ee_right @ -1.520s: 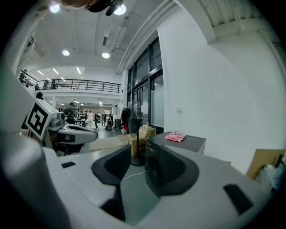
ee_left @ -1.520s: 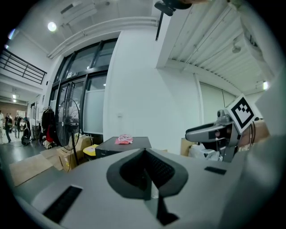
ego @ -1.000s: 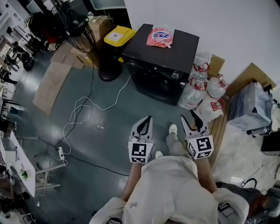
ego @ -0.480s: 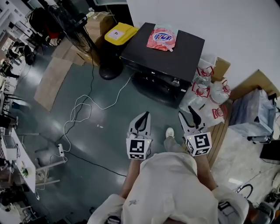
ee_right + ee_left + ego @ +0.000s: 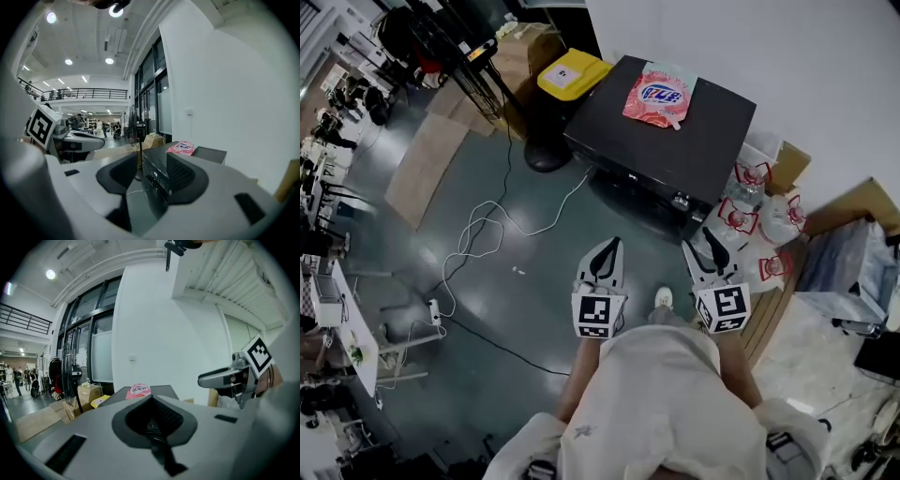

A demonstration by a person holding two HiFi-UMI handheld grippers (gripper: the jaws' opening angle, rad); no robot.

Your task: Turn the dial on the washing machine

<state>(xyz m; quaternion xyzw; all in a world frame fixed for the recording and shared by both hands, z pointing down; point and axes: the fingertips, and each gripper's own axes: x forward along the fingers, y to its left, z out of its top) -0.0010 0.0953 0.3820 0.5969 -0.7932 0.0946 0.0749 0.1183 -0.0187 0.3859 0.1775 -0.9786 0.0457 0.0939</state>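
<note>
Reads as the approach: washing machine (image 5: 661, 131) stands ahead of both grippers, well apart, so I carry them low and aimed at it. Left gripper (image 5: 610, 246) has its jaws together, empty. Right gripper (image 5: 705, 242) has a narrow gap, empty. Dial (image 5: 680, 201) is on the front panel, ahead and slightly left of the right gripper.

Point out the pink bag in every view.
Head view: pink bag upper centre-right, on the washer.
Left gripper view: bag near centre, just above the jaws.
Right gripper view: bag right of centre, above the right jaw.
Shared landmark: the black washer under it.
</note>
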